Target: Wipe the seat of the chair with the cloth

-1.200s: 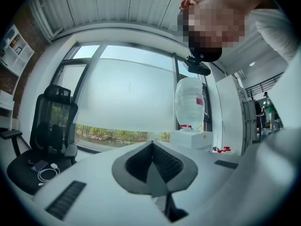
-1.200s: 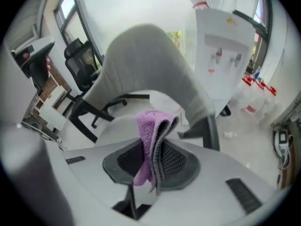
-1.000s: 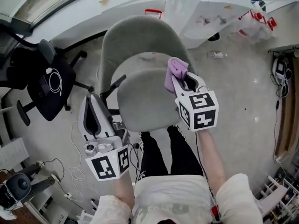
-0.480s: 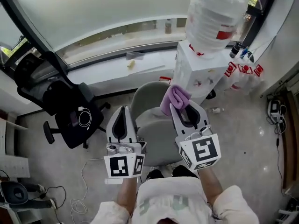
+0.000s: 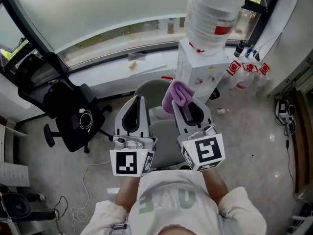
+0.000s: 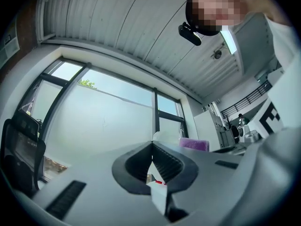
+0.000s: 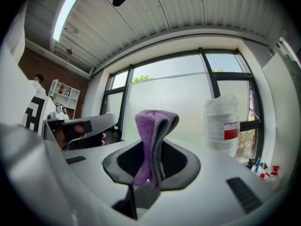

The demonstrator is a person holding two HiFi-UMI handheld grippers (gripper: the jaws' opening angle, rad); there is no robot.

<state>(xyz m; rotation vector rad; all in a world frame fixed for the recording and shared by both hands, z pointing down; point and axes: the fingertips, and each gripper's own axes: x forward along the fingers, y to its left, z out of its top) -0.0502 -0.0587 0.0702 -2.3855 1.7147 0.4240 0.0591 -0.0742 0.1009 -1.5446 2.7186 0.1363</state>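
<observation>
We had the right gripper [image 5: 180,107] clenched on the purple cloth [image 5: 177,93], with a folded wad sticking out past the jaw tips. The left gripper [image 5: 139,99] had its jaws pressed together with nothing in them. Both were held above the grey chair [image 5: 152,89], and the cloth was off the seat. A water bottle [image 5: 212,9] stood at 1 o'clock and a black chair [image 5: 68,111] at 9.
</observation>
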